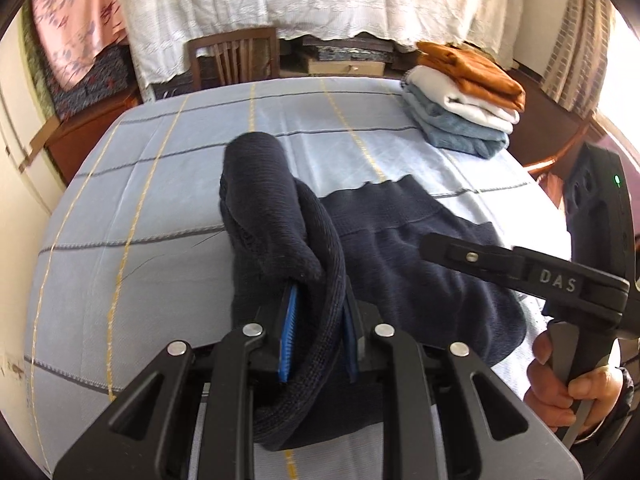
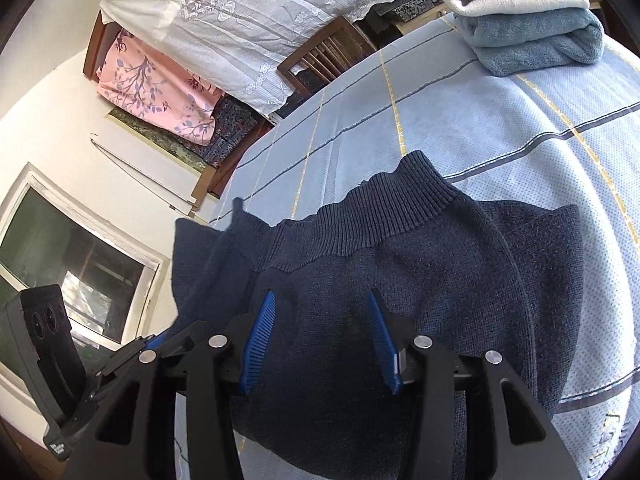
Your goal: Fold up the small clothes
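- While three folded garments (image 1: 464, 108) sit stacked far ahead and right of the left tool (image 1: 316, 320), the navy sweater (image 2: 400, 280) remains part-folded on the worktop (image 1: 160, 200).
- Left tool is clamped on a lifted sweater fold.
- Right tool (image 2: 320, 336) hovers over the sweater, fingers apart, gripping nothing.
- Remaining, I judge: finish folding, then stack.

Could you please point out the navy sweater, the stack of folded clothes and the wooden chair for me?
navy sweater (image 2: 400, 280): right wrist view, body below the ribbed collar.
stack of folded clothes (image 1: 464, 104): left wrist view, white middle layer.
wooden chair (image 1: 234, 58): left wrist view, slatted backrest.
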{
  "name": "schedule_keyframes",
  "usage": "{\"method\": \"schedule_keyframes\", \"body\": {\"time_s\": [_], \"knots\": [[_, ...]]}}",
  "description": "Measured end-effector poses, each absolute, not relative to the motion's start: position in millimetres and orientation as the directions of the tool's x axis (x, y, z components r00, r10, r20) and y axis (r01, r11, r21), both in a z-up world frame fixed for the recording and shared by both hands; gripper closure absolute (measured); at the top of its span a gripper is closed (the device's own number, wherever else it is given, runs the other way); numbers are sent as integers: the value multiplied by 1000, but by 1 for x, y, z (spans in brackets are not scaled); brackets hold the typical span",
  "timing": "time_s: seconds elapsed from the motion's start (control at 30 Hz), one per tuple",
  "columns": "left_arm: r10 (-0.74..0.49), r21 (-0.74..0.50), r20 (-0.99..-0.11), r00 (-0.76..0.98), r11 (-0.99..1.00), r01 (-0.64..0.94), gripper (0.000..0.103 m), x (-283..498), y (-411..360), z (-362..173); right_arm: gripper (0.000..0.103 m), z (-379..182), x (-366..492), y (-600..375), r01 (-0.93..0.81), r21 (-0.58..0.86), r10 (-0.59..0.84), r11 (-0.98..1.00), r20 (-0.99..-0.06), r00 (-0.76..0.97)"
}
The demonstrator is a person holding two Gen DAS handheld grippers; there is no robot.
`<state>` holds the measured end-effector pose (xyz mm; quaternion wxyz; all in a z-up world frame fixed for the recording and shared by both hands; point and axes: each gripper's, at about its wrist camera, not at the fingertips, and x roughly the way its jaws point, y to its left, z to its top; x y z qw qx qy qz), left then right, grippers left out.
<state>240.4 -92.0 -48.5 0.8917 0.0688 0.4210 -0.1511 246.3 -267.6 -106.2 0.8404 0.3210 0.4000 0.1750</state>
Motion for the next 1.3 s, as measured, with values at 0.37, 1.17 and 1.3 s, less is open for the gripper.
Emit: {"method": "schedule_keyframes", "body": {"time_s": [0.37, 1.17, 1.3], "knots": [[-275, -56, -759, 591, 931, 361, 89, 236, -100, -68, 43, -124, 263, -260, -84, 860, 762, 504, -397, 511], [-394, -84, -717, 575, 868, 490, 72, 220, -168, -27, 89, -76, 291, -269, -227, 822, 783, 522, -357, 510], [-421, -78, -711, 563, 843, 532, 66, 210, -198, -22, 89, -78, 284, -304, -214, 832, 775, 512, -340, 533]]}}
